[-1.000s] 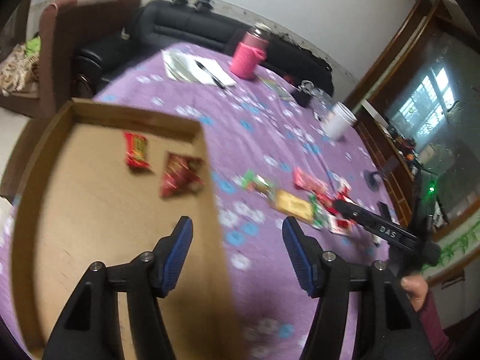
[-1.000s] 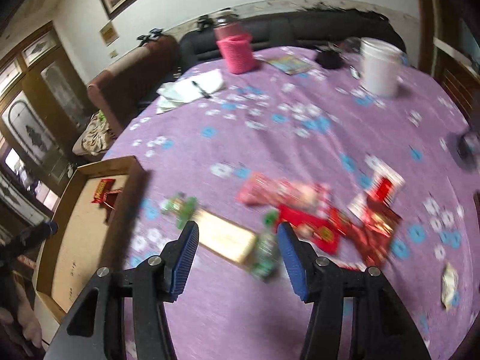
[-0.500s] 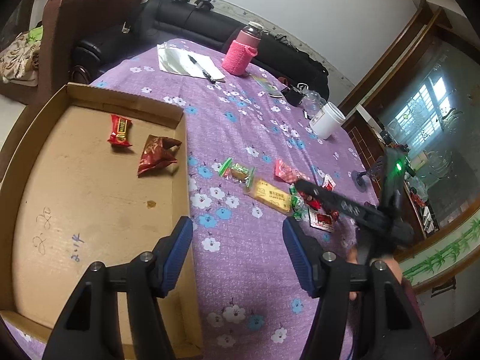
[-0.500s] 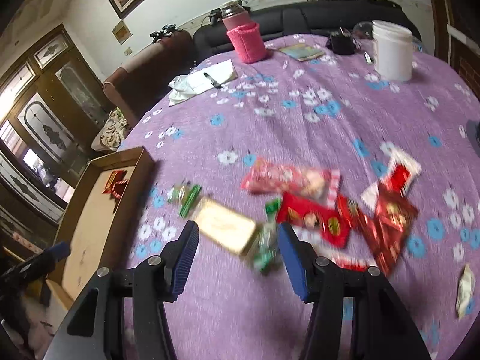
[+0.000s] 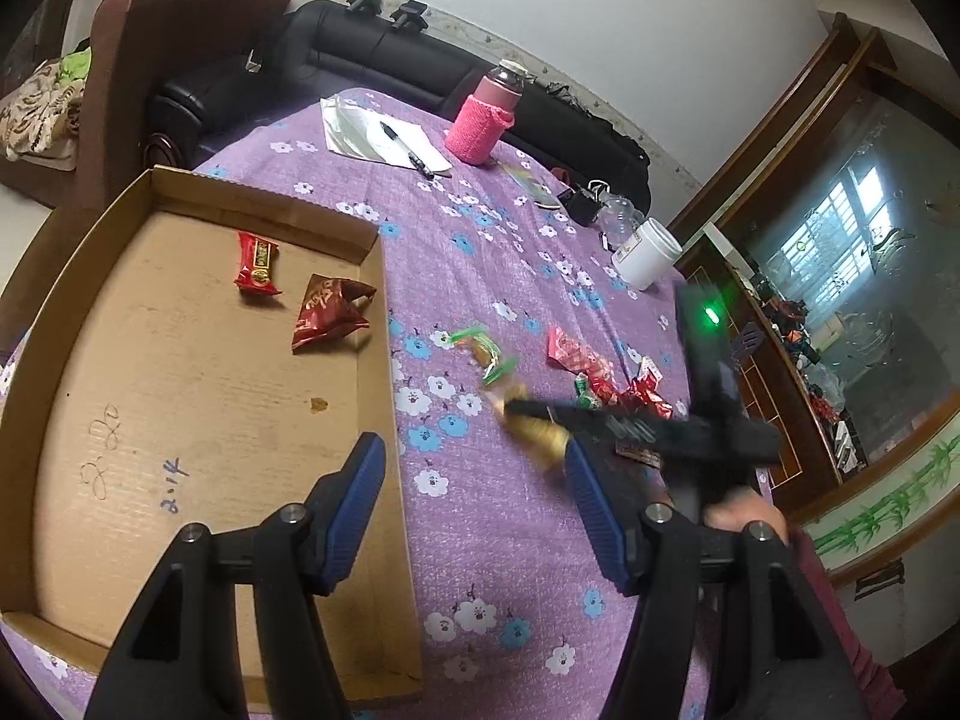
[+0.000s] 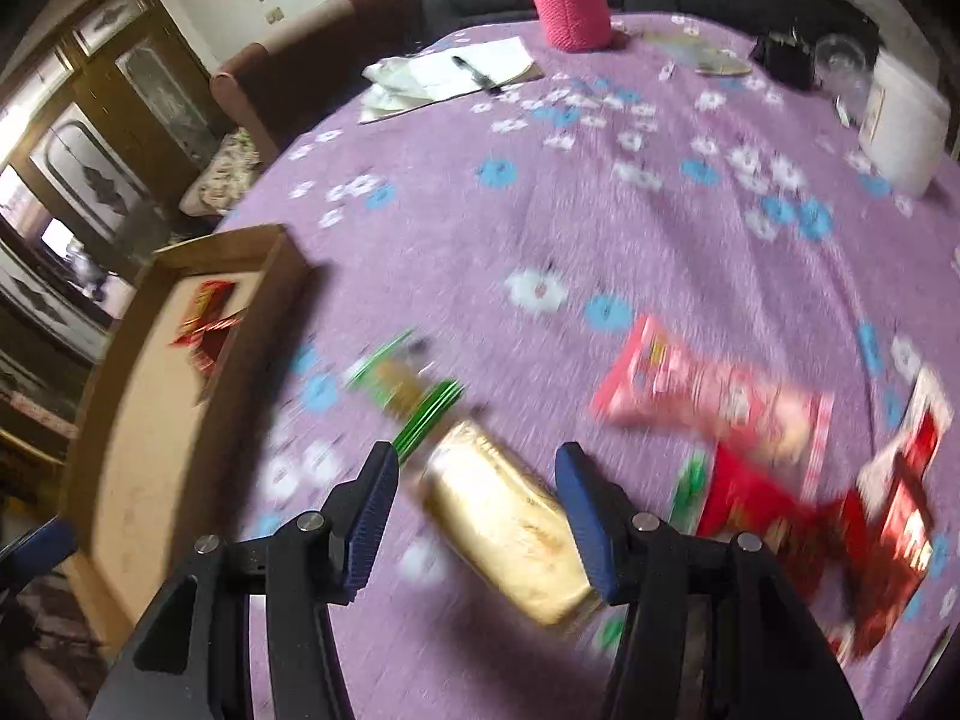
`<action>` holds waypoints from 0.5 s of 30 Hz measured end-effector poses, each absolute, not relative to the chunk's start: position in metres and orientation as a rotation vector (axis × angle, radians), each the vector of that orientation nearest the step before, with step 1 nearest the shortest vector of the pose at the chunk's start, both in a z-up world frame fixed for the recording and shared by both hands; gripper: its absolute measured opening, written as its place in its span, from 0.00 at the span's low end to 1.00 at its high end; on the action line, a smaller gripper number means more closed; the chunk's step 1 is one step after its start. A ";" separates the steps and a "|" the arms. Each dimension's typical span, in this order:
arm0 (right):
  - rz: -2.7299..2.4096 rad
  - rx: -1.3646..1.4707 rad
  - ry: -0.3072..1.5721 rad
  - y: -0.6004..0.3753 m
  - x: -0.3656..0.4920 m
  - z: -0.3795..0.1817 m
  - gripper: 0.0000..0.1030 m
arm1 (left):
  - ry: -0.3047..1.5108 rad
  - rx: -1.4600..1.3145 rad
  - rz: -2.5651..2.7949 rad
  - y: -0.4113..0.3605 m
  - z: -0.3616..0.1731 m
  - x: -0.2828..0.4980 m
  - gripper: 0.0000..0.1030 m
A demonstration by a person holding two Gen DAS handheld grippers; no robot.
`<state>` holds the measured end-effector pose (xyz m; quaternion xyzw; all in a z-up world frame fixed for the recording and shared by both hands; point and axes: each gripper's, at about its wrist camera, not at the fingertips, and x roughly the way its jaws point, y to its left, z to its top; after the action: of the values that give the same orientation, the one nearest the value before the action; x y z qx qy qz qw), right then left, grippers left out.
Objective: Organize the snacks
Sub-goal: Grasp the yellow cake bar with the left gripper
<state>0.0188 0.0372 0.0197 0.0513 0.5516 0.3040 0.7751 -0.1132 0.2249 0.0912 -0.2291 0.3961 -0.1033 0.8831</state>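
While the right view is blurred so that labels cannot be read, one purple cloth (image 5: pixel 492 540) covers the table, and one cardboard tray (image 5: pixel 180 420) on it holds two red snacks (image 5: pixel 258 264), with the tray's near corner cut off behind the left gripper (image 5: pixel 474 504), whose jaws stand apart over the tray edge. On the cloth a gold pack (image 6: pixel 510 516) lies between the spread fingers of the right gripper (image 6: pixel 474 510), whether touching them I cannot tell; near it lie one green-ended snack (image 6: pixel 408 390), one pink pack (image 6: pixel 714 396) and a red heap (image 6: pixel 840 528) too smeared to count.
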 end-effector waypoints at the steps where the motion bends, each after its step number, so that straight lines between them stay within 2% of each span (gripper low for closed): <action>1: 0.712 0.152 1.232 0.035 0.012 0.018 0.57 | 0.823 -0.477 -0.219 0.225 0.091 -0.113 0.60; 3: 0.828 0.228 1.279 0.030 -0.005 0.016 0.58 | 0.825 -0.467 -0.223 0.222 0.090 -0.113 0.60; 9: 0.641 0.272 1.053 -0.031 -0.032 0.044 0.57 | 0.846 -0.384 -0.257 0.198 0.086 -0.111 0.60; 15: 0.483 0.326 1.000 -0.058 -0.023 0.035 0.57 | 0.886 -0.352 -0.281 0.171 0.074 -0.101 0.60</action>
<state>-0.0234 -0.0581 0.0353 0.1538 0.4724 0.2282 0.8373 -0.1012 0.1714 0.0743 -0.1691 0.4249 -0.1348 0.8790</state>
